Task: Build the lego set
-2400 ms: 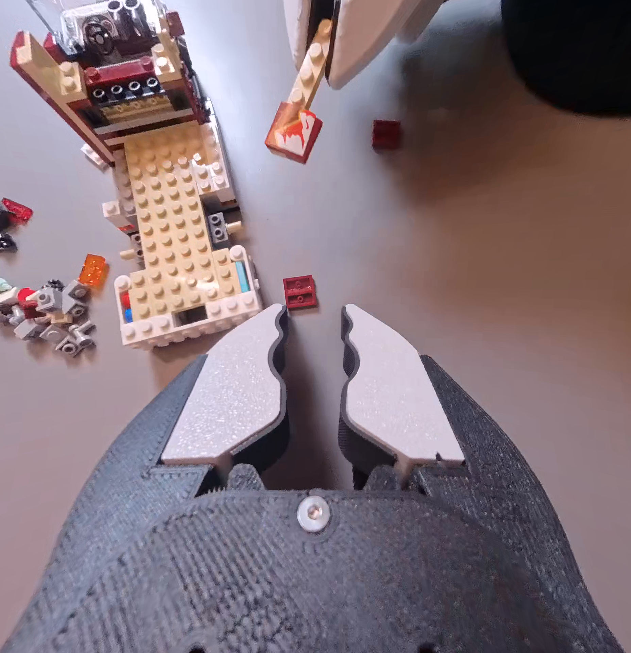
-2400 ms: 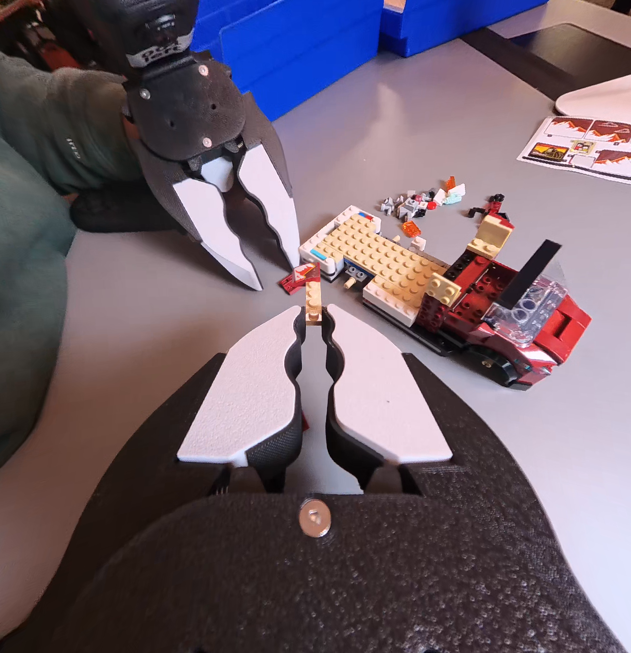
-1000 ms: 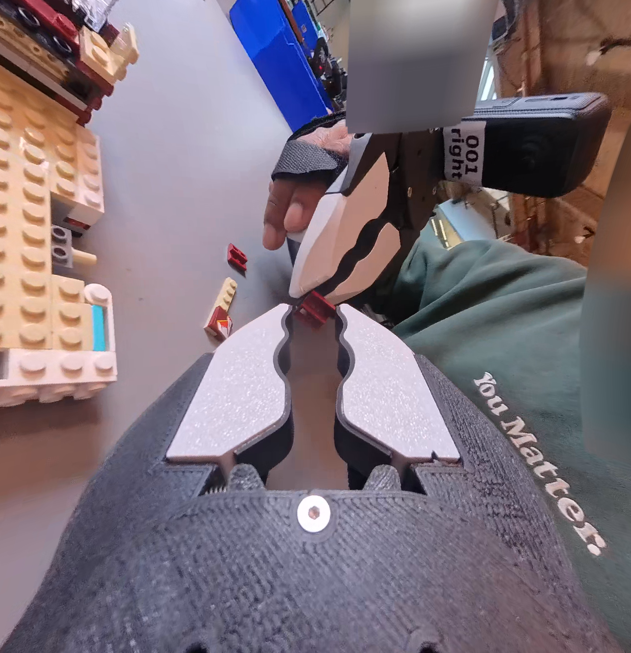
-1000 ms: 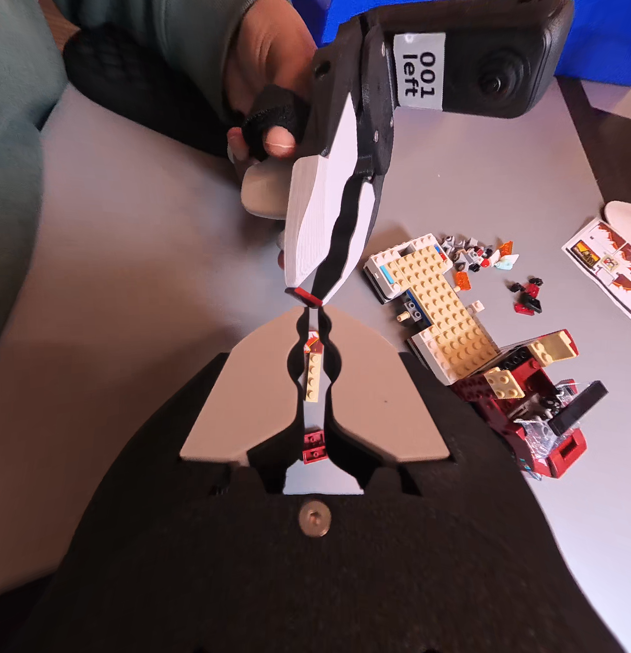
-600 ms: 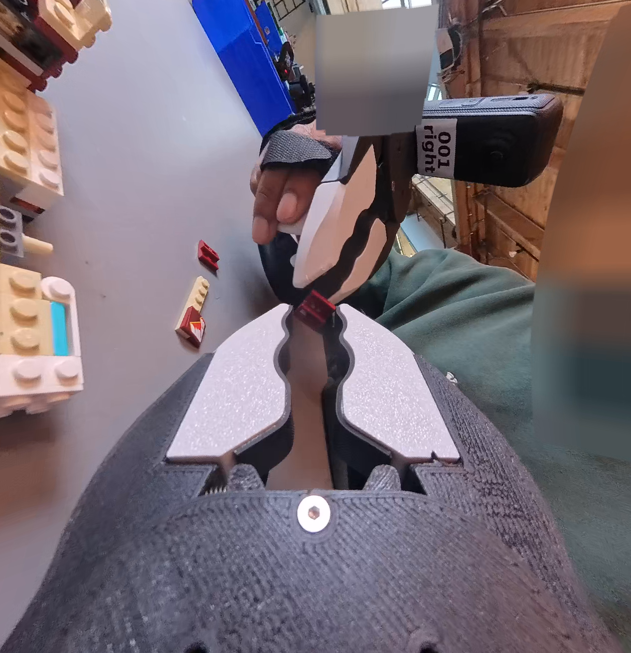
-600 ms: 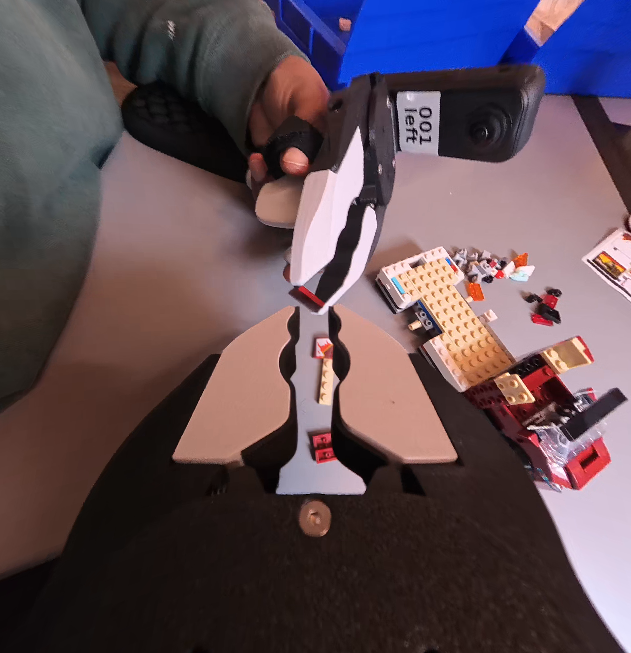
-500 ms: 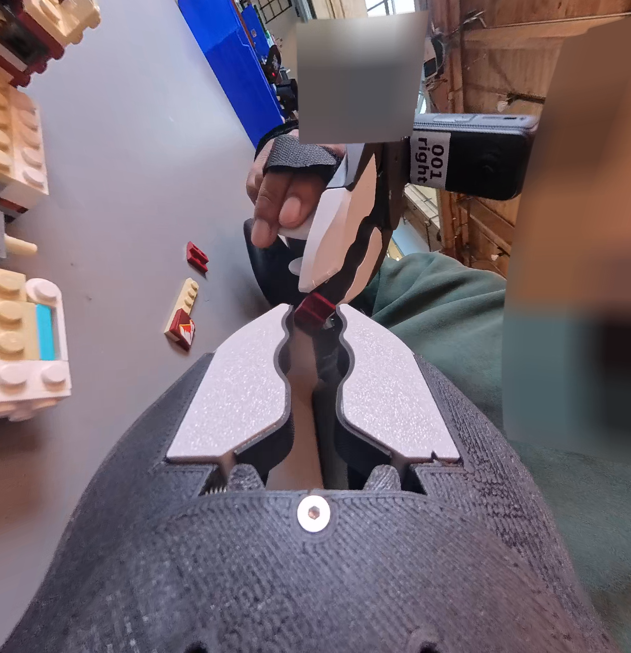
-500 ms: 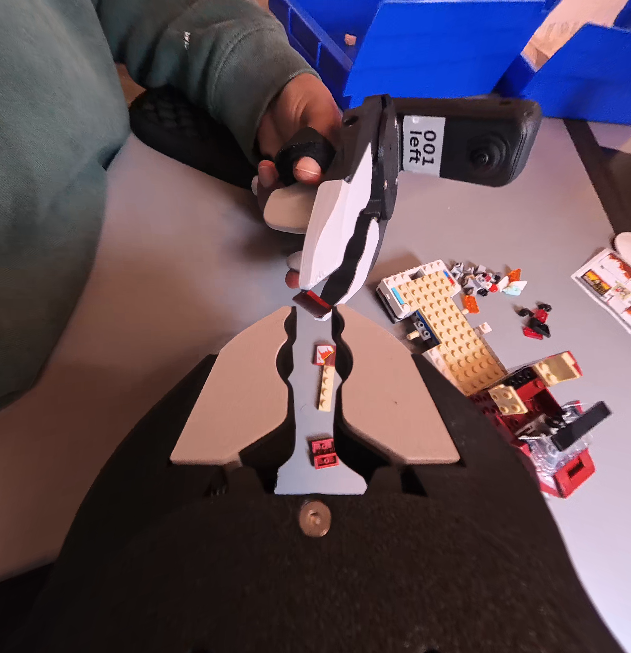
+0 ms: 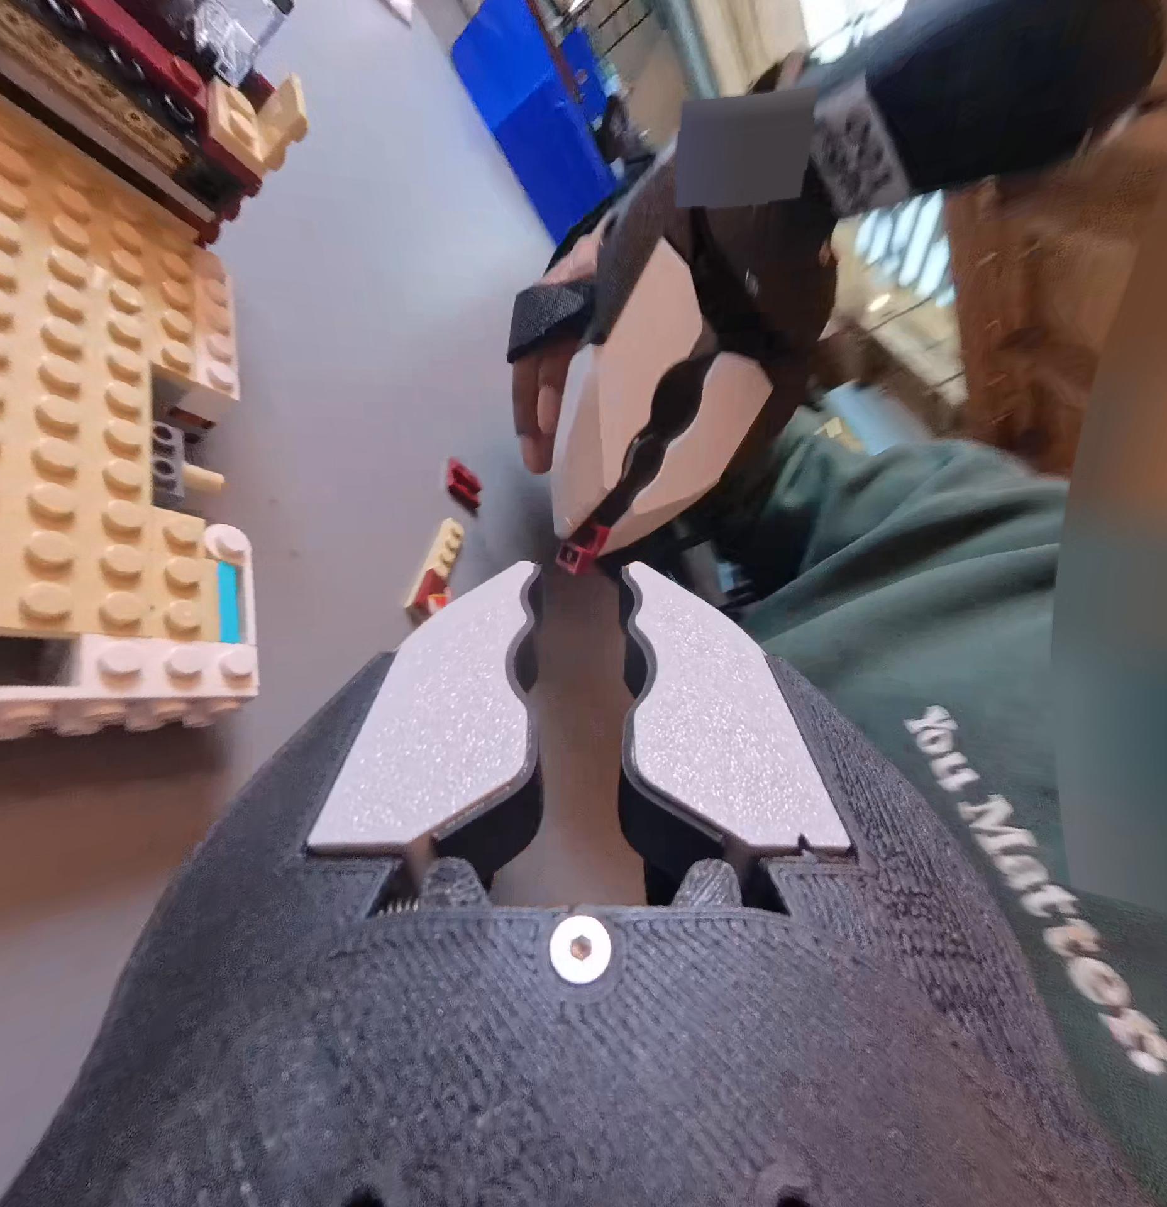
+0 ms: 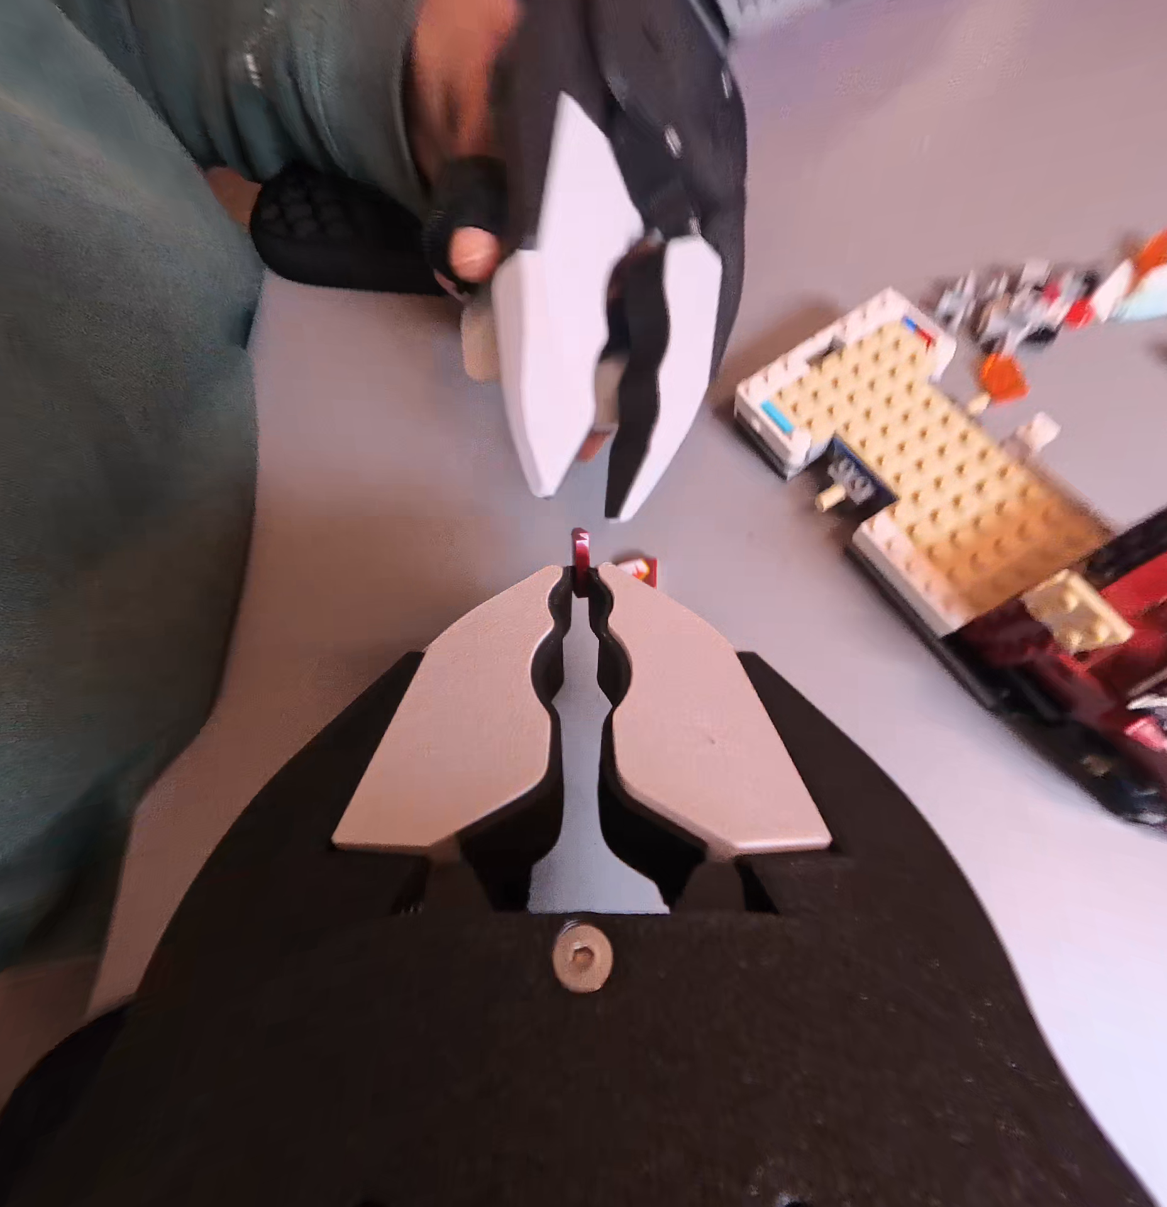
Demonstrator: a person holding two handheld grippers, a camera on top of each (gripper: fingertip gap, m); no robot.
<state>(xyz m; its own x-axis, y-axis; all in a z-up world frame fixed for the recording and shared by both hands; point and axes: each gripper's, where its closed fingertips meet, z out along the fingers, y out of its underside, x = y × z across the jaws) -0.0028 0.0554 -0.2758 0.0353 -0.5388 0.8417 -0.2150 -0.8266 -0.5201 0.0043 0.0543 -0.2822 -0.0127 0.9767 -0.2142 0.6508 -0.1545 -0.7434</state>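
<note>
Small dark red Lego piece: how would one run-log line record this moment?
right tongs: shut on small dark red Lego piece | left tongs: open, empty, facing it | tan-and-red Lego truck: on grey table

Between the two gripper tips there is only a narrow gap: the right gripper (image 10: 579,569), pinching a small dark red piece (image 10: 580,554), faces the left gripper (image 10: 577,506) with its fingers parted. Bare grey table (image 10: 372,457) lies open on the near left up to the green sleeve (image 10: 97,392). To the right the tan-and-red model (image 10: 927,477) blocks passage, with loose pieces (image 10: 1038,307) beyond it
</note>
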